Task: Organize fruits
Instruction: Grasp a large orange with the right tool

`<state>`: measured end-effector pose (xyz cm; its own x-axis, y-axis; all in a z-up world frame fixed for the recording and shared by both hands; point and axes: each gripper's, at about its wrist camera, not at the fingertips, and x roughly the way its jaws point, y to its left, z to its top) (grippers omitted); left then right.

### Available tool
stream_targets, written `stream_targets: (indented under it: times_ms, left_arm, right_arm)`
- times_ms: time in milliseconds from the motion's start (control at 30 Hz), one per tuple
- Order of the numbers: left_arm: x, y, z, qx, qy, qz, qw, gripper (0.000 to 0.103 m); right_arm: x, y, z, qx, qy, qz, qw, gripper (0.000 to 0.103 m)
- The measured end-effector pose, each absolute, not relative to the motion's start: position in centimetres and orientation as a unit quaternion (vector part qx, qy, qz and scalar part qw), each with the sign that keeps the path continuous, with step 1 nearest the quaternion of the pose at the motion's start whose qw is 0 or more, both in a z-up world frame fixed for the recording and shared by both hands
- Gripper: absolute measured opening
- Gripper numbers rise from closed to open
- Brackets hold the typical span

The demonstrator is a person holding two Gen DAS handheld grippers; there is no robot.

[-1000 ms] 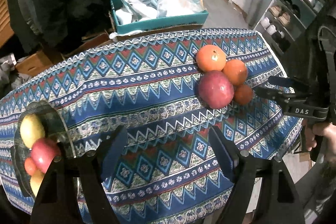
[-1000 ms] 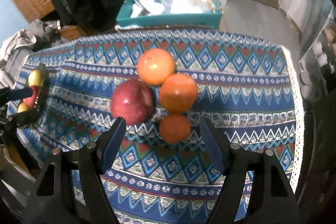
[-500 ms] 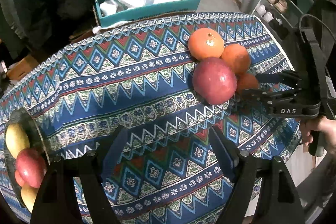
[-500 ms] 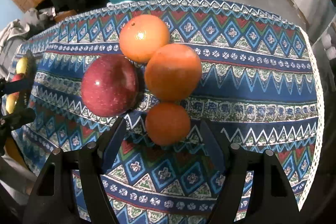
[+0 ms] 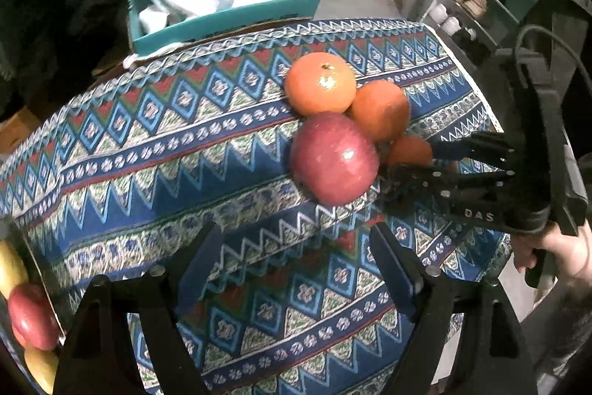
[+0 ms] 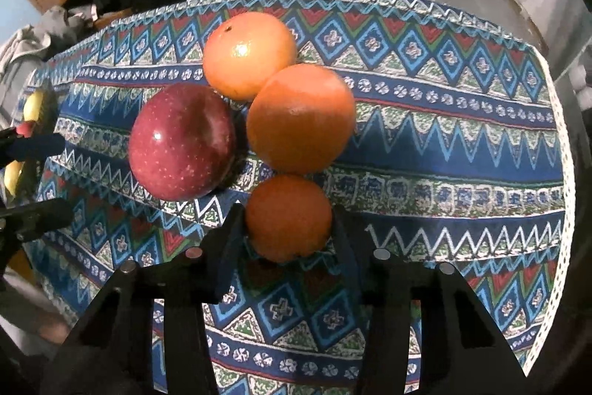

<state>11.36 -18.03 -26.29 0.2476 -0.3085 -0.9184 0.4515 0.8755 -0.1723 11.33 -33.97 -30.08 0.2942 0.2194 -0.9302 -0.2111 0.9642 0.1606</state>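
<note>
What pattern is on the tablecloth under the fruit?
Blue, red and white zigzag-and-diamond bands on the tablecloth; clearest in the right wrist view.

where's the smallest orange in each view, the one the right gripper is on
Left wrist view: the smallest orange sits right of centre, half hidden behind the red apple, clamped by the right gripper.
Right wrist view: low centre, pinched by that gripper's fingers.
Shared landmark: the red apple, just left of it in both.
</note>
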Motion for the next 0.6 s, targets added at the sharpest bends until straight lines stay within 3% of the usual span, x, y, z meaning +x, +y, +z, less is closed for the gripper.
stream_targets:
  times_ms: [600]
  left_arm:
    - [14.0,-22.3,-28.7,0.054,0.581,-0.263,0.769,0.086]
  right_arm:
    - [10.5,-38.5,-27.5,0.061,0.549,0.085,0.829,0.047]
